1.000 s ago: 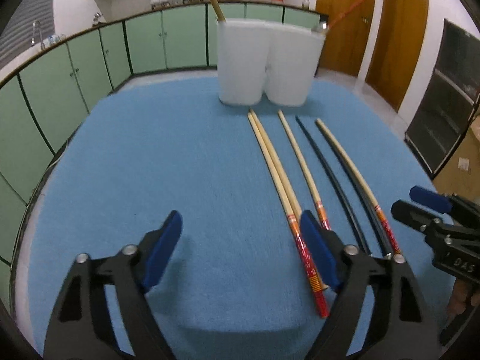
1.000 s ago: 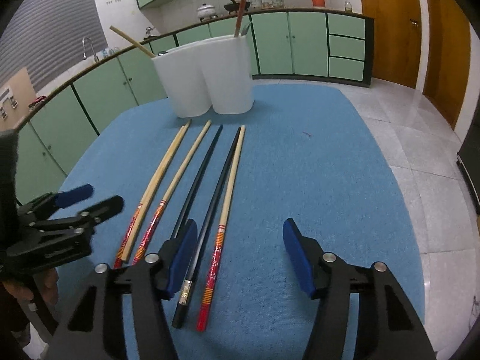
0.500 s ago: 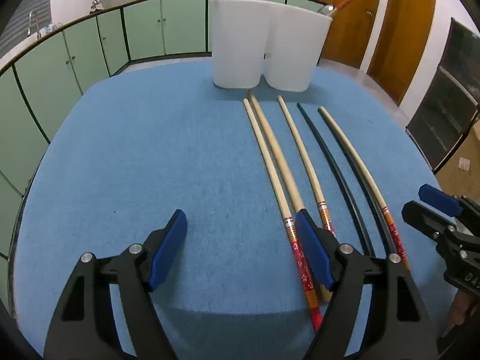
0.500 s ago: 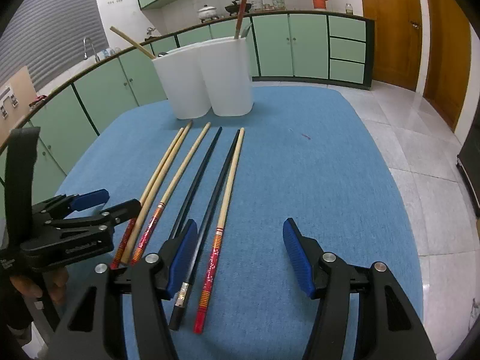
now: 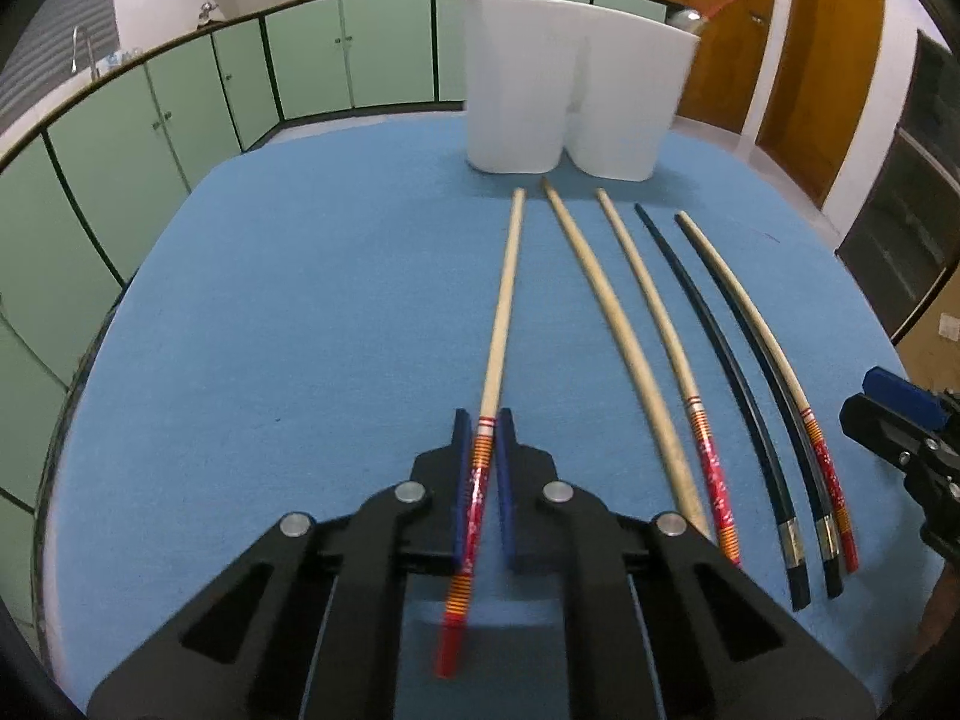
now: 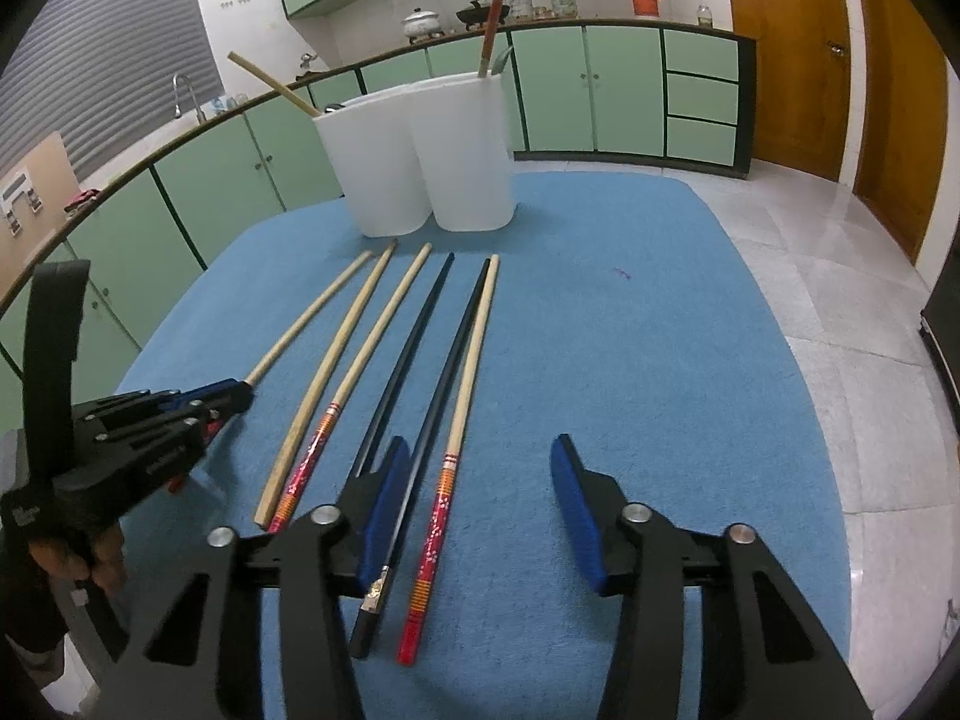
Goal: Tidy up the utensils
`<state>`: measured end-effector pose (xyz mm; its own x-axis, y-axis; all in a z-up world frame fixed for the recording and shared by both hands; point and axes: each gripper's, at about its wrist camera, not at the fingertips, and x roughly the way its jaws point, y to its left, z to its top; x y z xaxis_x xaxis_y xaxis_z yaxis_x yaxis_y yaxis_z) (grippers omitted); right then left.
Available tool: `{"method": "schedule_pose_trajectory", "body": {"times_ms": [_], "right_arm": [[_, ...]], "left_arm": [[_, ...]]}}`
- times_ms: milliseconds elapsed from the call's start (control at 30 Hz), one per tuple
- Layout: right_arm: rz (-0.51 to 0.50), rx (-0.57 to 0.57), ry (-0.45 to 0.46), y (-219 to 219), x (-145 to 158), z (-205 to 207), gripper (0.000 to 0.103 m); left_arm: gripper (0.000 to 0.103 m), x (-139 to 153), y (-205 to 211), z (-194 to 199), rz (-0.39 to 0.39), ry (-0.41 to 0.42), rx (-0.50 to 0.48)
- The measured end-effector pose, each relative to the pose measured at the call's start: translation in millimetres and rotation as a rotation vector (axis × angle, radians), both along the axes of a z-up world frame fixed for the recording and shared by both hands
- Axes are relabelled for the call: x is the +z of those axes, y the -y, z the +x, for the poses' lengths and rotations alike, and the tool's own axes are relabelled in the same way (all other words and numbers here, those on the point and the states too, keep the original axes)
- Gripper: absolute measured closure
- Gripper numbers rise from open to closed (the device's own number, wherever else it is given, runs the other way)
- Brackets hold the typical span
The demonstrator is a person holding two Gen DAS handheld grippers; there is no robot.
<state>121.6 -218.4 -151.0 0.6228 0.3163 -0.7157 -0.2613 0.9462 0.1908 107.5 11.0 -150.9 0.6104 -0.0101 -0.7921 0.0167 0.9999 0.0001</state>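
One chopstick (image 5: 501,324) caught: my left gripper (image 5: 482,420) has just snapped shut on its red end, first pick secured.
Right gripper (image 6: 480,468): jaws narrowing around another red-ended chopstick (image 6: 462,408), not gripping.
Holder (image 5: 576,84): far end, waiting.

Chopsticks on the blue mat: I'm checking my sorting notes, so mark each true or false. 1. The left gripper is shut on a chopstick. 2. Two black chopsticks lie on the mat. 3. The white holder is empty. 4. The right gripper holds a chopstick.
1. True: the left gripper clamps a red-handled chopstick.
2. True: black chopsticks on the mat.
3. False: utensils stand in the holder.
4. False: the right gripper is closing, gripping nothing yet.
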Motion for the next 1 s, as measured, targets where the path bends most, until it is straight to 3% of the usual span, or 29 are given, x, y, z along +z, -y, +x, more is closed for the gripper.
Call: {"method": "schedule_pose_trajectory", "body": {"times_ms": [233, 700, 800, 1000], "right_arm": [[0.007, 0.021, -0.055, -6.3, -8.9, 5.7, 0.082], [-0.065, 0.027, -0.082, -22.2, -16.1, 9.6, 0.089], [-0.077, 0.029, -0.074, -25.1, -16.6, 10.3, 0.096], [-0.043, -0.070, -0.096, -3.5, -16.4, 17.7, 0.097]], "left_arm": [[0.098, 2.0, -10.2, -7.2, 0.019, -0.006, 0.054], [0.098, 2.5, -13.6, -7.2, 0.021, -0.005, 0.058], [0.098, 2.7, -14.5, -6.2, 0.018, -0.007, 0.058], [0.098, 2.9, -22.6, 3.5, 0.022, -0.009, 0.070]]}}
